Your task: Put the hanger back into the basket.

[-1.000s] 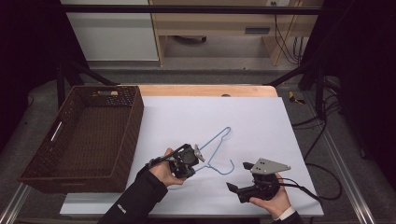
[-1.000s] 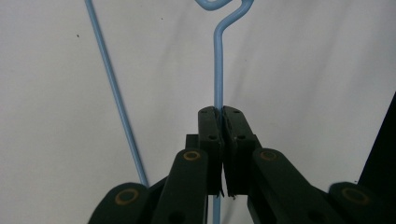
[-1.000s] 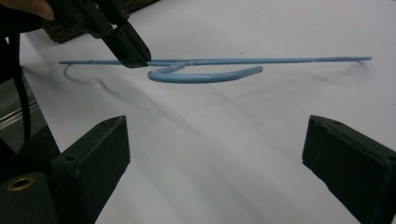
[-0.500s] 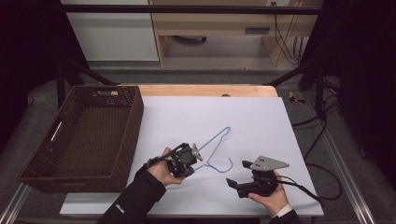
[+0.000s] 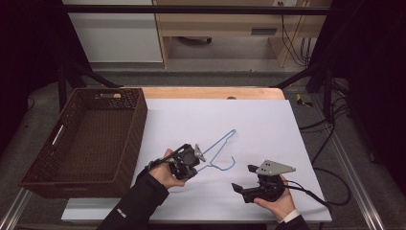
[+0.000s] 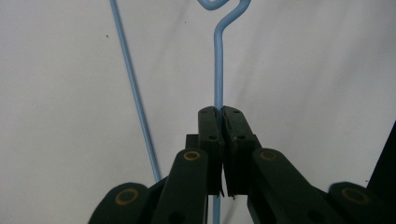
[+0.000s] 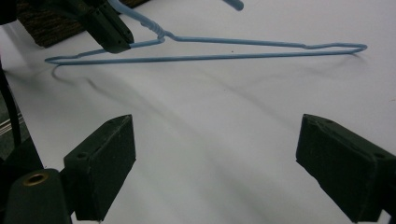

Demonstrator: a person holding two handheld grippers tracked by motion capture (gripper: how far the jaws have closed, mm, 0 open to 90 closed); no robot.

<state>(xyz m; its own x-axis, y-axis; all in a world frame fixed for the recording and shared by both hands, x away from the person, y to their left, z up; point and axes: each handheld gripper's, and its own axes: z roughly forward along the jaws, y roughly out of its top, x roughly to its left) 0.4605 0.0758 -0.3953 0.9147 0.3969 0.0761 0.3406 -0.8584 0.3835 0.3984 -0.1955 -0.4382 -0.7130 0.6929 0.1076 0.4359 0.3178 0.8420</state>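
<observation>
A light blue wire hanger (image 5: 219, 145) lies across the middle of the white sheet. My left gripper (image 5: 195, 156) is shut on its wire near the twisted neck. In the left gripper view the pads (image 6: 209, 126) pinch the thin blue wire (image 6: 217, 79), which runs straight up to the hook. That end of the hanger (image 7: 233, 57) is lifted a little and casts a shadow beneath it. My right gripper (image 5: 241, 179) rests near the front edge, to the right of the hanger. Its jaws stand wide apart (image 7: 215, 158) with nothing between them, facing the left gripper (image 7: 109, 30).
A brown wicker basket (image 5: 139, 125) stands on the left, beside the white sheet (image 5: 268, 120). A wooden table edge (image 5: 210, 92) runs along the back. Cables (image 5: 330, 179) trail off to the right.
The left gripper and the hanger end it holds have shifted only slightly. The right gripper has stayed put.
</observation>
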